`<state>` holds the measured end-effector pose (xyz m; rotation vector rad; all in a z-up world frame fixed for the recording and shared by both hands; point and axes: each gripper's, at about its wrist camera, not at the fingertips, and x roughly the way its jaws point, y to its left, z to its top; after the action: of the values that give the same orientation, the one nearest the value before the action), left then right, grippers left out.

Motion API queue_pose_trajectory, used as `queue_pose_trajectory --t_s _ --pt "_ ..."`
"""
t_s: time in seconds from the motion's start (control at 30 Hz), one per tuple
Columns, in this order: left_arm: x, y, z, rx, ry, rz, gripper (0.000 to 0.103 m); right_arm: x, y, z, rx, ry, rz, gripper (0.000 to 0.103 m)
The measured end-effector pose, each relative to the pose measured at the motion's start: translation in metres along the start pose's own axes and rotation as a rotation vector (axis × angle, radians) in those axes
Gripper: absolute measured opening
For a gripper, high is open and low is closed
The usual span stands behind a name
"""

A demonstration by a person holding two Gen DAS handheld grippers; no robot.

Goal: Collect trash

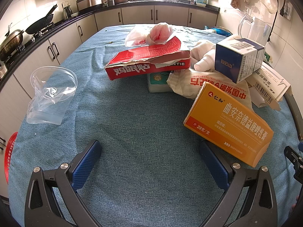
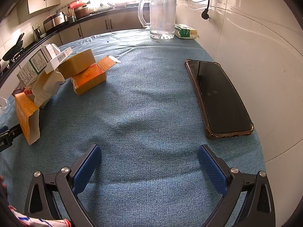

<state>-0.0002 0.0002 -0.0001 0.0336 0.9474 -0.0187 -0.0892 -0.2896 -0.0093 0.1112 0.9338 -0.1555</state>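
Note:
Trash lies piled on a blue cloth-covered table [image 1: 132, 113]. In the left wrist view: a torn red box [image 1: 147, 64], an orange medicine box [image 1: 227, 124], a blue-and-white box [image 1: 238, 58], a white paper bag [image 1: 204, 83], a pink plastic bag [image 1: 157, 34] and a crushed clear plastic cup [image 1: 49, 96] at left. My left gripper [image 1: 149, 153] is open and empty, its right finger next to the orange box. My right gripper [image 2: 149, 157] is open and empty over bare cloth. The right wrist view shows the orange box [image 2: 26, 111], a brown tape roll [image 2: 77, 64] and a small orange carton [image 2: 90, 77].
A black phone [image 2: 219, 96] lies by the right wall. A clear glass jug [image 2: 161, 15] and a green-white packet [image 2: 186, 31] stand at the far end. A red basket [image 1: 9, 155] shows at the table's left edge. Kitchen counters with pans [image 1: 11, 41] run behind.

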Motion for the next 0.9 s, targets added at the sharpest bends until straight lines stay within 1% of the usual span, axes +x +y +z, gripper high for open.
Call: queue_pose_trajectory --t_s 0.23,0.37,0.5,0.63,0.7,0.8,0.9 --pt "0.0 0.0 -0.001 0.0 -0.001 0.0 0.103 0.0 0.0 0.0 0.001 0.0 0.0 0.103" --pt "0.0 -0.001 0.001 0.002 0.001 -0.001 0.103 0.001 -0.001 0.003 0.003 0.029 0.002 0.103" --pt "0.001 -0.001 0.002 0.002 0.002 -0.002 0.103 0.008 0.0 0.005 0.009 0.027 -0.005 0.103" --pt "-0.005 0.001 0.001 0.016 0.003 -0.016 0.103 0.002 0.002 0.001 0.028 0.032 -0.02 0.103" --pt "-0.011 0.001 -0.006 0.023 -0.003 -0.038 0.103 -0.004 0.001 -0.001 0.04 0.038 -0.019 0.103" --pt "-0.033 0.0 -0.017 0.028 -0.045 -0.055 0.103 -0.015 0.0 -0.008 0.071 0.024 0.031 0.103" --pt "-0.063 -0.004 -0.027 0.06 -0.118 -0.048 0.103 -0.03 -0.001 -0.015 0.098 -0.006 0.06 0.103"
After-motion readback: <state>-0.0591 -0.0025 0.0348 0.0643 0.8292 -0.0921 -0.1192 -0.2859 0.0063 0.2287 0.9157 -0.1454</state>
